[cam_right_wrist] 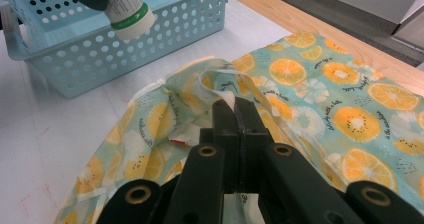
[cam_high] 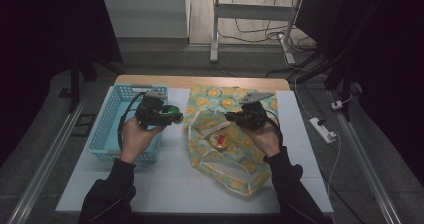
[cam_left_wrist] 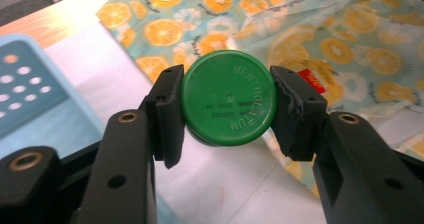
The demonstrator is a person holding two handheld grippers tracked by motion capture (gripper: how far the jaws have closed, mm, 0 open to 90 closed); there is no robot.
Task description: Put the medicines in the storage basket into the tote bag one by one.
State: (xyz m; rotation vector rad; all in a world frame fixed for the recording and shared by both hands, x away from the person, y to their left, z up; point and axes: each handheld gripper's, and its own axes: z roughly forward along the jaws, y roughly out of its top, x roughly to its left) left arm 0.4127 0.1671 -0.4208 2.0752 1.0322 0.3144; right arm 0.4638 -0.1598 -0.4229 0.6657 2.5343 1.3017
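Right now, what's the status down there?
Left tool shut on green-capped white tube, beside blue plastic basket. Right tool pinching orange-print cloth bag.

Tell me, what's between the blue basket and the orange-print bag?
Bare white table between the blue basket and the orange-print bag, seen in the high view.

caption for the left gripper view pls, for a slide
Left gripper jaws clamp a green-capped Mentholatum jar above the orange-print bag.
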